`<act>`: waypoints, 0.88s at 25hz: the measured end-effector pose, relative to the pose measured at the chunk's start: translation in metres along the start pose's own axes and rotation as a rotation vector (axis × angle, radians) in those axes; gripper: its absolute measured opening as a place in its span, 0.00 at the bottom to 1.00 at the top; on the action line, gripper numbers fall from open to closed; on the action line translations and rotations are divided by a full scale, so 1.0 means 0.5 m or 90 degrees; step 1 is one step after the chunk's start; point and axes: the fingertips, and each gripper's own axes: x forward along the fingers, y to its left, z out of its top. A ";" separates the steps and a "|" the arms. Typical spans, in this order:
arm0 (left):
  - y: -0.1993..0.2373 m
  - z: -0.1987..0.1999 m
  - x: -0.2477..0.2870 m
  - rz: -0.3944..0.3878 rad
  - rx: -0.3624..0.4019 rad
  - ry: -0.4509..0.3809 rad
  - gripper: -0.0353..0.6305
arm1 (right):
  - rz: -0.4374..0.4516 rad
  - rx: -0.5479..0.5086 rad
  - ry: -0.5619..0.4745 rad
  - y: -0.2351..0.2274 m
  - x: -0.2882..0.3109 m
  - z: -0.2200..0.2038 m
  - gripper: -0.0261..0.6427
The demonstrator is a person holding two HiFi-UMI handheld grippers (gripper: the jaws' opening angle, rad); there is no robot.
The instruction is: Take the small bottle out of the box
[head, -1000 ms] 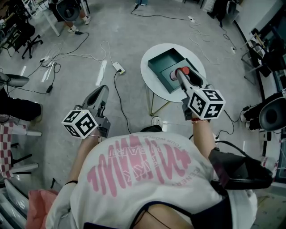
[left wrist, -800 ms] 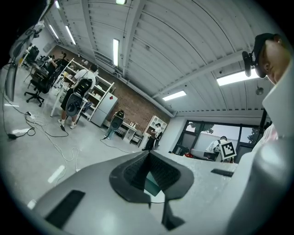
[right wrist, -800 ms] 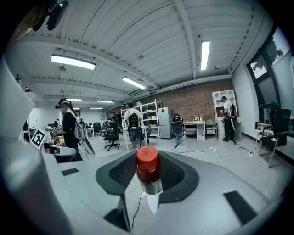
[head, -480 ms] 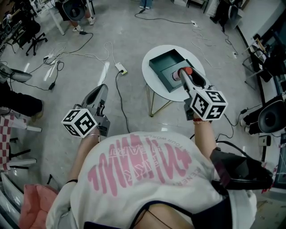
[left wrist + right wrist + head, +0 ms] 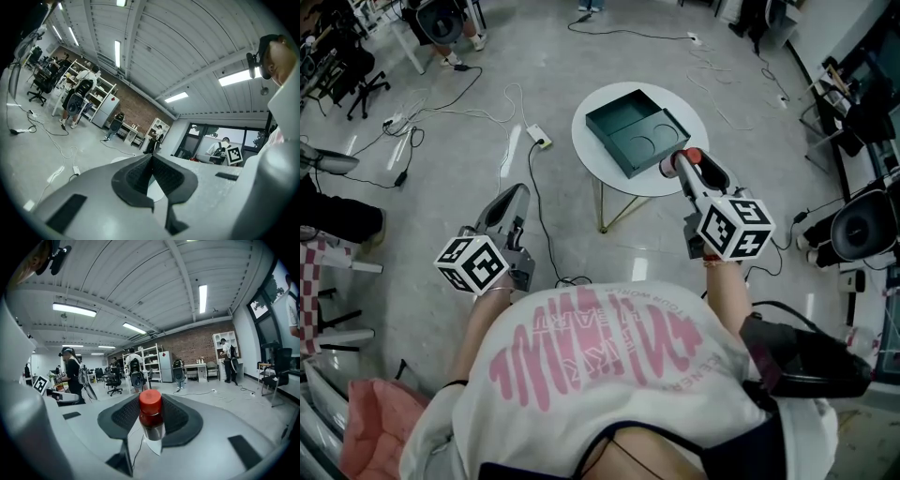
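notes small bottle (image 5: 153, 427) as likely light, rigid, slick, pinched below red cap (image 5: 150, 403) by right claw (image 5: 150, 414); left claw (image 5: 151, 161) pressed together.

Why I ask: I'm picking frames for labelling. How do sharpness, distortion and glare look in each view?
Head view: sharp, evenly lit, edges bowed by the wide lens. Right gripper view: heavy fisheye, dark round border, ceiling lights blown out, small bottle crisp. Left gripper view: same fisheye and border, bright ceiling strips, left tool sharp.
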 end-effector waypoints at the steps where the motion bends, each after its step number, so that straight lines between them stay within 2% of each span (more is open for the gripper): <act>1: -0.015 -0.013 -0.001 0.000 -0.001 0.003 0.06 | 0.002 0.006 0.000 -0.009 -0.015 -0.005 0.25; 9: -0.115 -0.095 -0.028 0.009 -0.008 0.000 0.06 | 0.020 0.024 -0.008 -0.057 -0.127 -0.042 0.25; 12: -0.138 -0.115 -0.050 0.017 -0.012 0.001 0.06 | 0.024 0.017 0.003 -0.061 -0.155 -0.064 0.25; 17: -0.175 -0.165 -0.094 0.032 -0.017 0.003 0.06 | 0.044 0.055 0.006 -0.066 -0.215 -0.104 0.25; 22: -0.210 -0.187 -0.120 0.040 -0.011 -0.005 0.06 | 0.050 0.050 0.005 -0.071 -0.262 -0.120 0.25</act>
